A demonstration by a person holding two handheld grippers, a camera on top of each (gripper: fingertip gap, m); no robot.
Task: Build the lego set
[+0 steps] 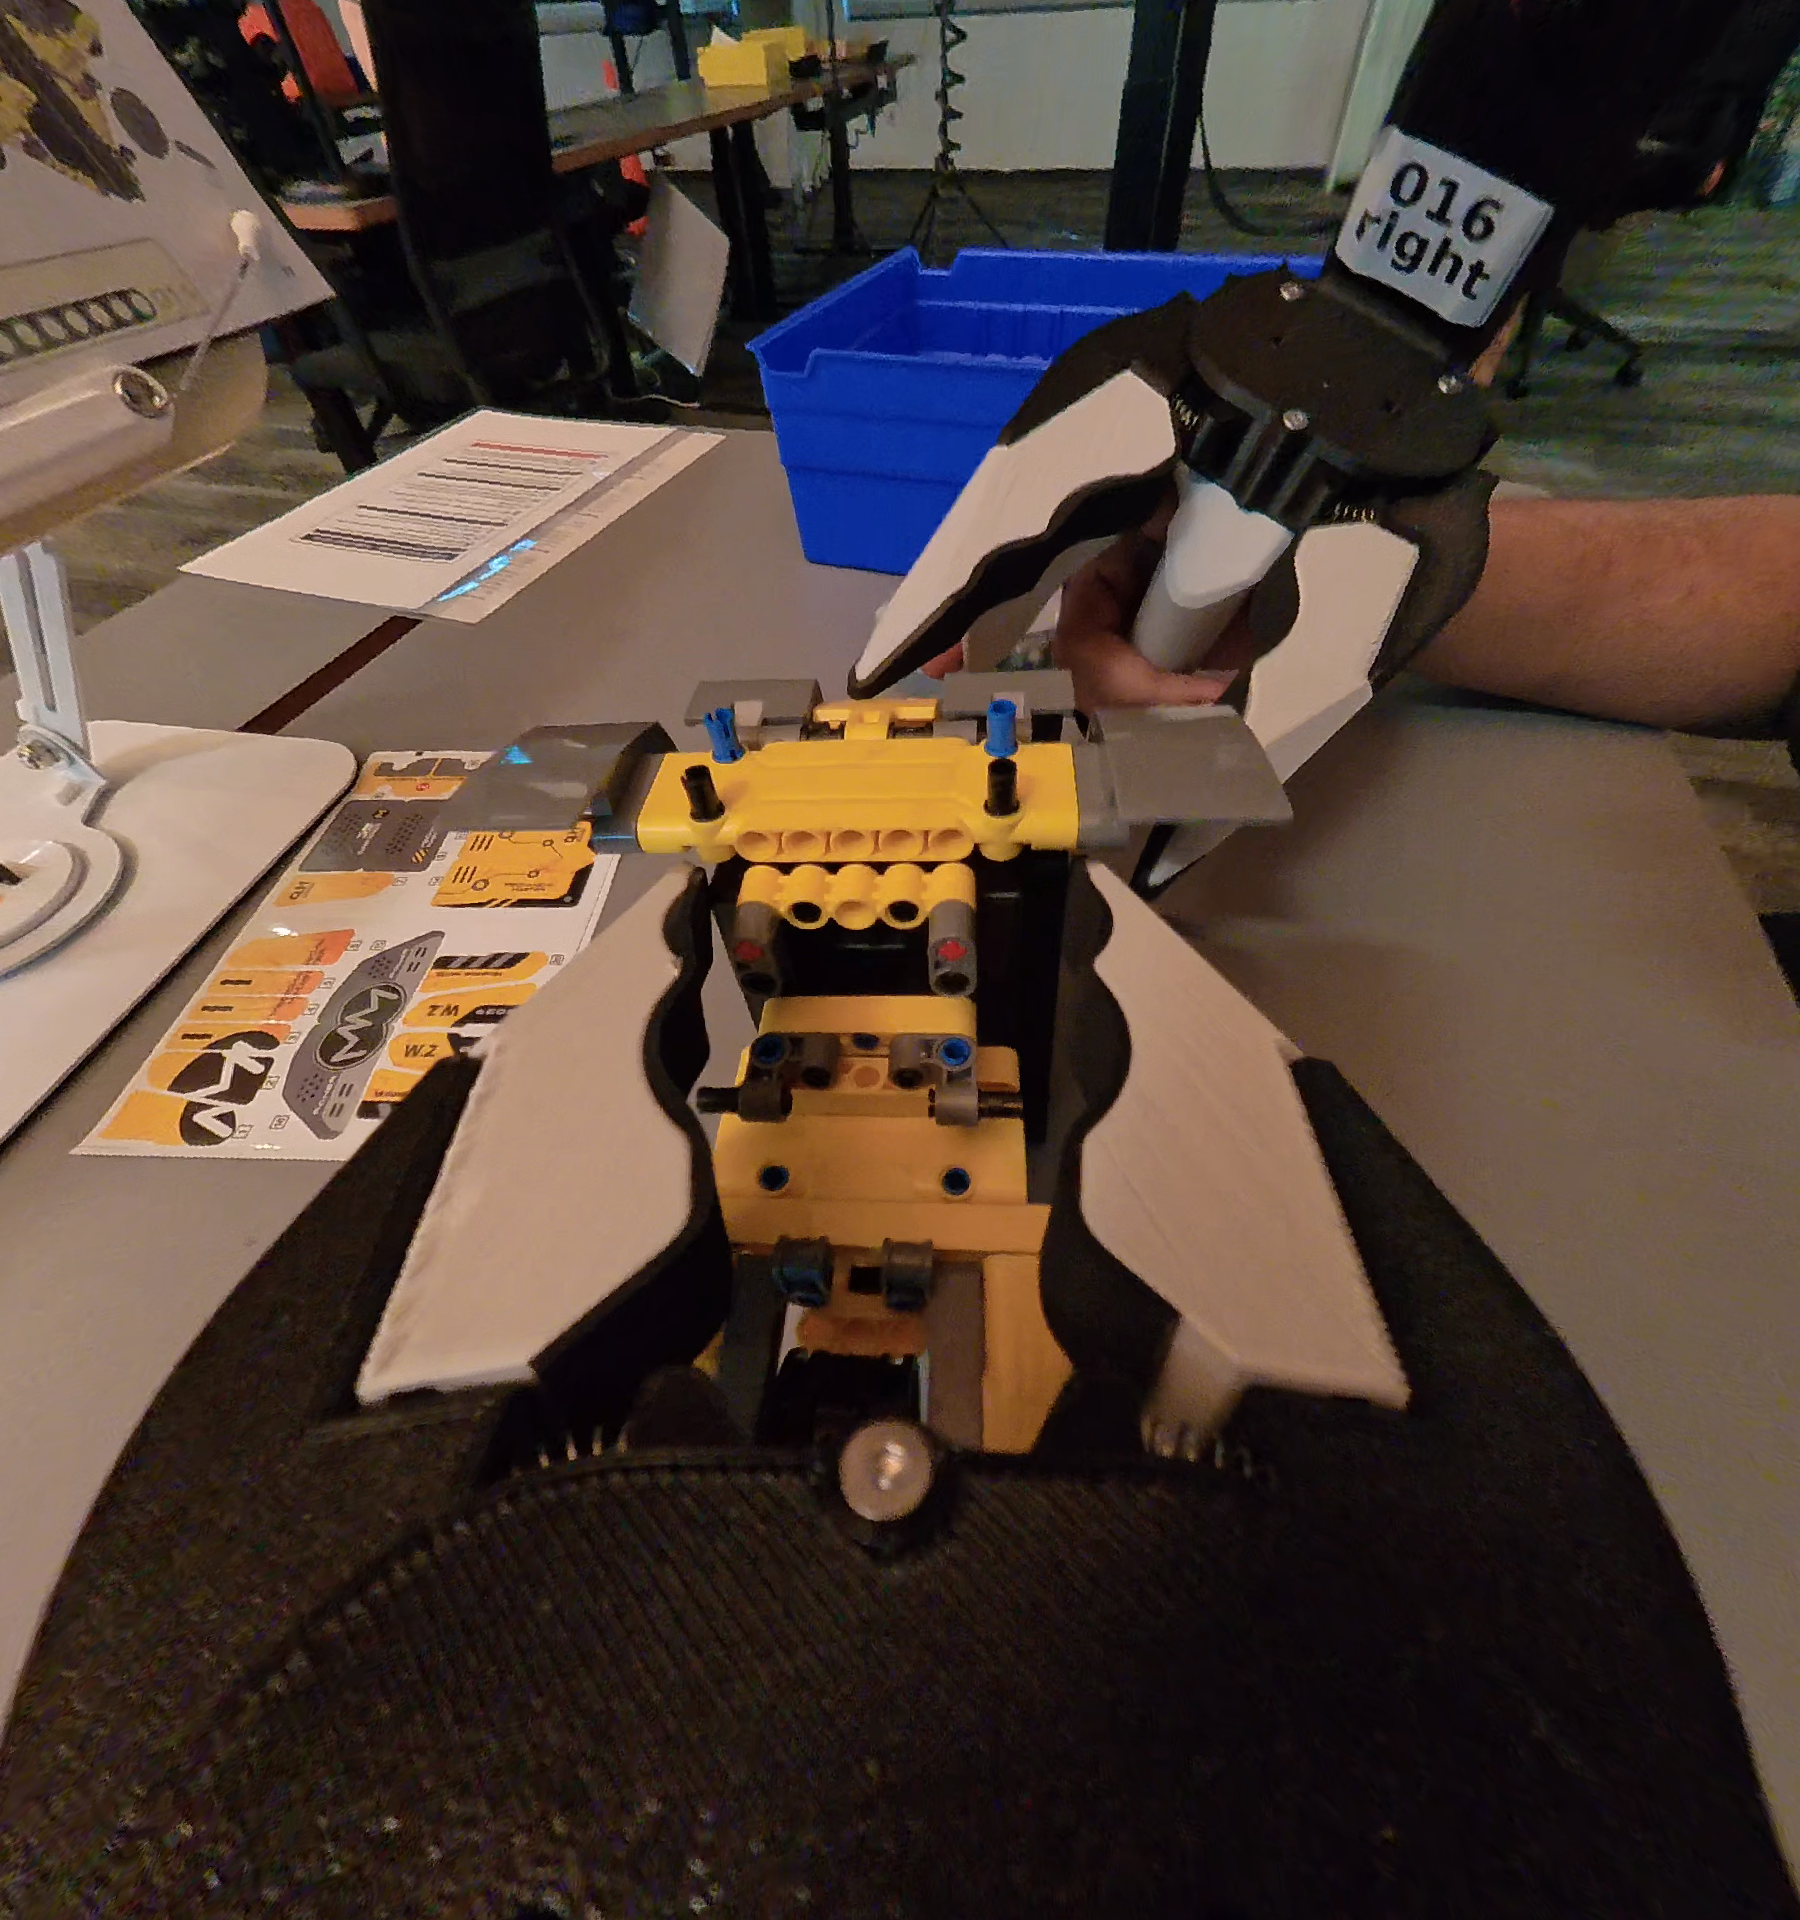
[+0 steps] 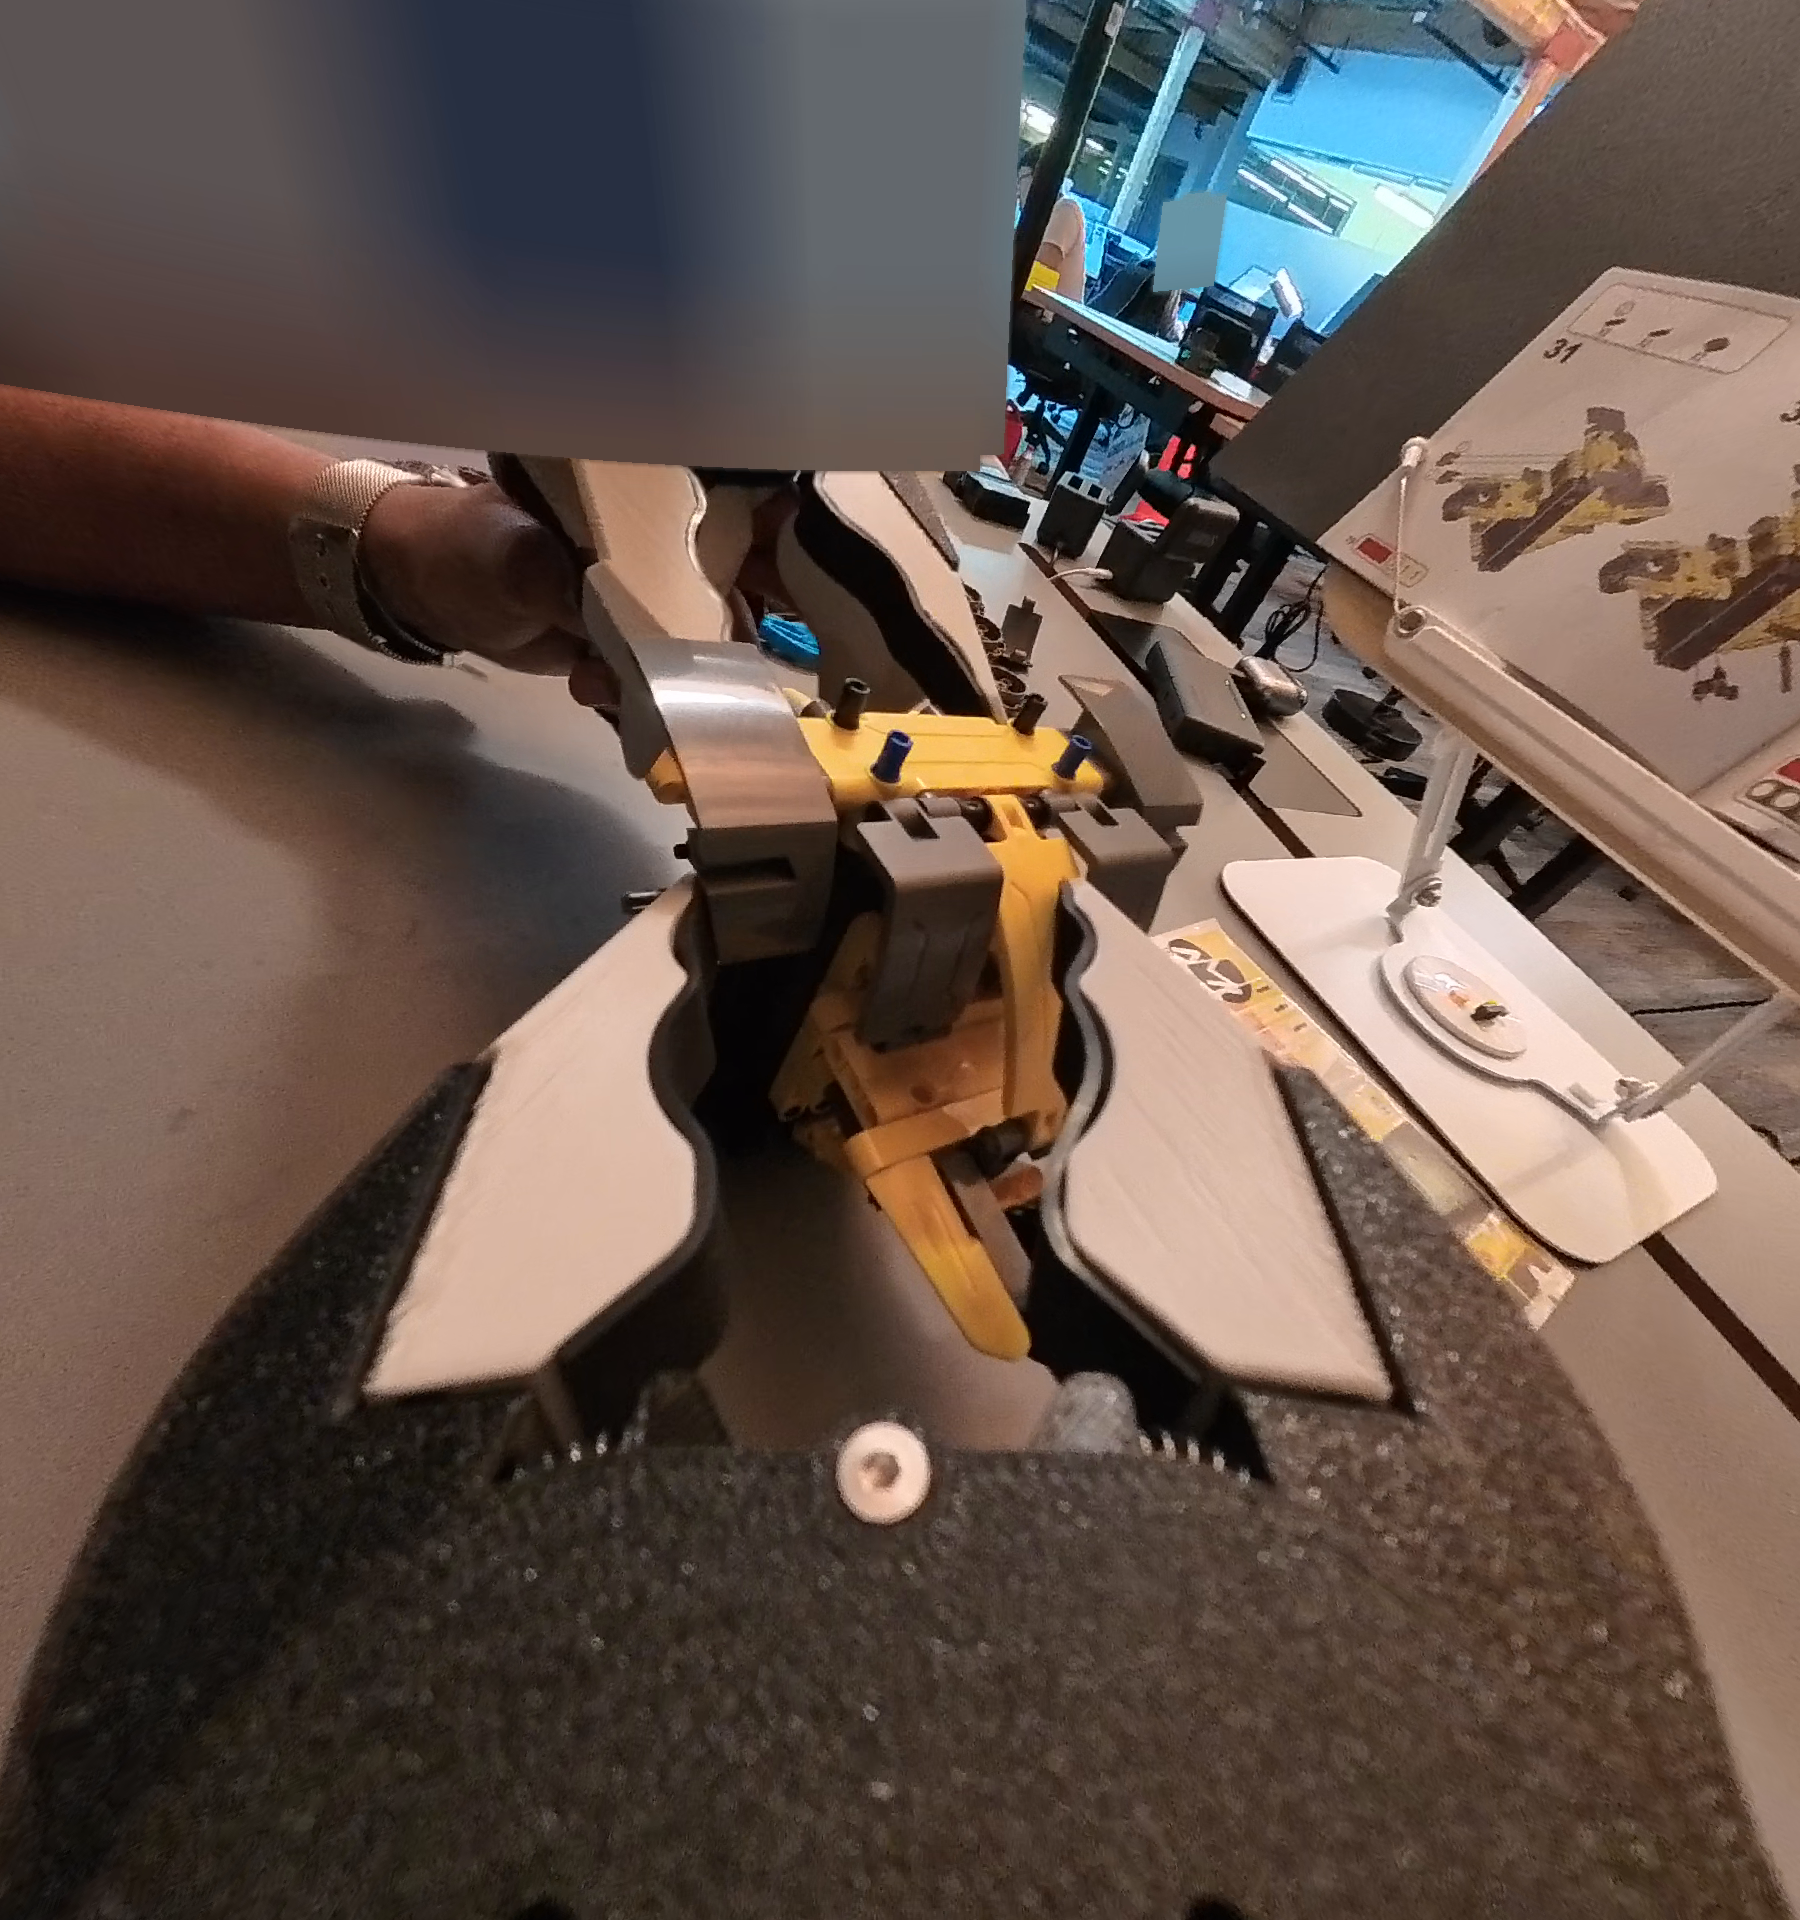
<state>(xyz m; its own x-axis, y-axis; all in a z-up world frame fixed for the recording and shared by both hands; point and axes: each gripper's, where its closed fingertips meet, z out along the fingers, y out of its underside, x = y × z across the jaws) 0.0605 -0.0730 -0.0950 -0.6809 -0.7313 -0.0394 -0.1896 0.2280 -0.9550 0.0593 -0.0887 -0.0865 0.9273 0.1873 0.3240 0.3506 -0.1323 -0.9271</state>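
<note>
A yellow and grey brick model [image 1: 854, 800] with grey wing panels and blue and black pins sits between both grippers over the grey table [image 1: 1498, 1039]. My left gripper [image 1: 891, 883] is shut on the model's yellow body, one finger on each side. My right gripper [image 2: 880, 899] is closed on the model [image 2: 937, 758] from the opposite end; its left finger touches a grey panel and its right finger the yellow frame. The right gripper also shows in the left wrist view [image 1: 1010, 779], straddling the far end. The left gripper shows in the right wrist view [image 2: 802, 707], held by a hand.
A sticker sheet [image 1: 356, 966] lies left of the model. A white stand [image 1: 148, 810] holds an open instruction booklet [image 2: 1654, 520]. A blue bin [image 1: 906, 395] stands at the far table edge beside a printed sheet [image 1: 460, 509]. A forearm [image 1: 1602, 613] lies at right. My two grippers' fingertips are within a few centimetres of each other.
</note>
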